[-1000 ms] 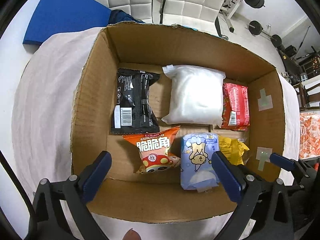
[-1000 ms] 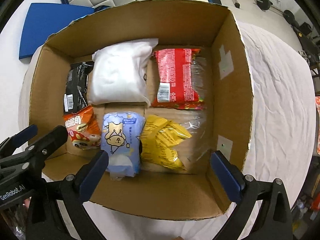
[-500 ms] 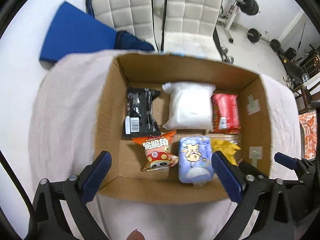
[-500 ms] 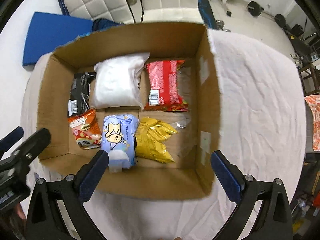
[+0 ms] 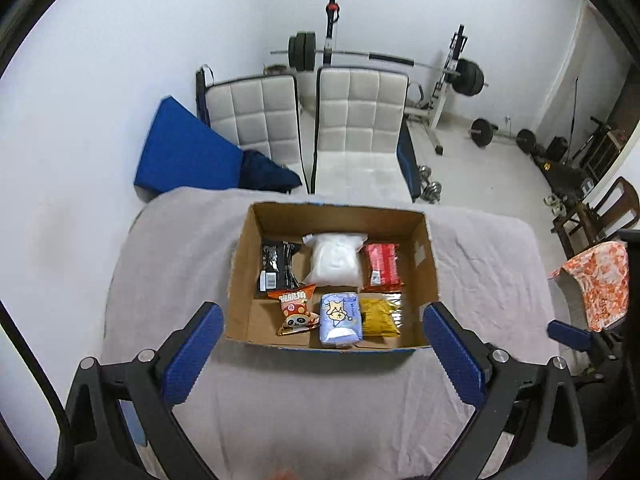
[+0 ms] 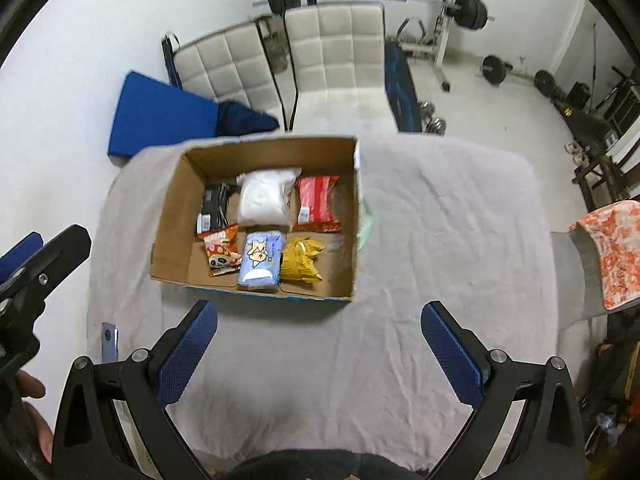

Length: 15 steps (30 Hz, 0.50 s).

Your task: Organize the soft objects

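Cardboard box (image 5: 424, 276) sits open-topped on the cloth-covered worktop (image 5: 480, 264), toward its far left part in the right wrist view (image 6: 172, 216).

Six soft packs lie flat on the box floor, in two rows of three.
- Far row, left to right: black pack (image 5: 276, 266), white bag (image 5: 335, 260), red pack (image 5: 382, 266).
- Near row, left to right: orange snack (image 5: 294, 310), blue pack (image 5: 340, 318), yellow pack (image 5: 378, 316).
- White bag touches or nearly touches both neighbours. Blue pack lies just beside the yellow pack and close to the orange snack.
- Same layout in the right wrist view: black pack (image 6: 214, 208), white bag (image 6: 265, 198), red pack (image 6: 316, 202), orange snack (image 6: 220, 254), blue pack (image 6: 260, 264), yellow pack (image 6: 300, 262).

Left tongs (image 5: 323, 350): spread wide, holding nothing, high over the near part of the worktop, with the box's near wall between the blue pads.

Right tongs (image 6: 318, 348): spread wide, holding nothing, above bare cloth near of the box and to its right. They also show at the right edge of the left wrist view (image 5: 568, 334), well apart from the box.

Something pale green (image 6: 366, 224) shows just outside the box's right wall; cannot tell what it is.

Beyond the worktop: two white padded chairs (image 5: 360, 120), a blue mat (image 5: 180, 152) against the wall, a barbell rack (image 5: 452, 68). An orange-patterned cloth (image 5: 600, 280) hangs at far right.
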{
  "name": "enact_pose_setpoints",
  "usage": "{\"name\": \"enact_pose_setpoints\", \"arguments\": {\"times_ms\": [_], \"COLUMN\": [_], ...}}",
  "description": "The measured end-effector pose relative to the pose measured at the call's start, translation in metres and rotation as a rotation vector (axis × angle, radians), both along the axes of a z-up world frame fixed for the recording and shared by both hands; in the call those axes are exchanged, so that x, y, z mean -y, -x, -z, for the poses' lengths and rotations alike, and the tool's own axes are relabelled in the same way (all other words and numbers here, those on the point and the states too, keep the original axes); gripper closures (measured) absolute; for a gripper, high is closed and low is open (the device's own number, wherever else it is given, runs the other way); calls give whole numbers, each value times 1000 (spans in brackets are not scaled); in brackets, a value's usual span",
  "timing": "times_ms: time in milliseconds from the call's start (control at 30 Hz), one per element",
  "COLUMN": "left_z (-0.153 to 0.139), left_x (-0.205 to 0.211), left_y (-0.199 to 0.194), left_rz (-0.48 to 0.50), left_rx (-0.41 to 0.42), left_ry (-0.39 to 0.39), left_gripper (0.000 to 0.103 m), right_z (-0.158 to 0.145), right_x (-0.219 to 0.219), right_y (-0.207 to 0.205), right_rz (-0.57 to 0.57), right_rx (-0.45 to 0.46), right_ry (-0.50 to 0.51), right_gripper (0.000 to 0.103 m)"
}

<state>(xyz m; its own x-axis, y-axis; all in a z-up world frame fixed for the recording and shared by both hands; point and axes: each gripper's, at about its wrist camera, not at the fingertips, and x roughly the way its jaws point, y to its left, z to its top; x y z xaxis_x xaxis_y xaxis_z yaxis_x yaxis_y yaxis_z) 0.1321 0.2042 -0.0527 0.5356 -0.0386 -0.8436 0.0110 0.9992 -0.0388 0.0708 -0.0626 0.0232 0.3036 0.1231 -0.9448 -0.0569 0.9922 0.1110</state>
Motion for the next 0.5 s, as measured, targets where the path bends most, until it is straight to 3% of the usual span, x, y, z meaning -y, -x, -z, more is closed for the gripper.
{"name": "enact_pose_setpoints", "arguments": {"times_ms": [267, 500], "left_z": [-60, -75], "left_x": [9, 23], "left_y": [48, 71], "left_rz": [-29, -18], "left_rx": [82, 97], "left_ry": [-6, -20], "left_gripper": [0, 0], "right_z": [-79, -115], "right_x": [34, 58], "right_y": [48, 75], "right_rz": [31, 78], "right_rx": [118, 168], "right_ry": [-8, -3], "right_gripper": [0, 0]}}
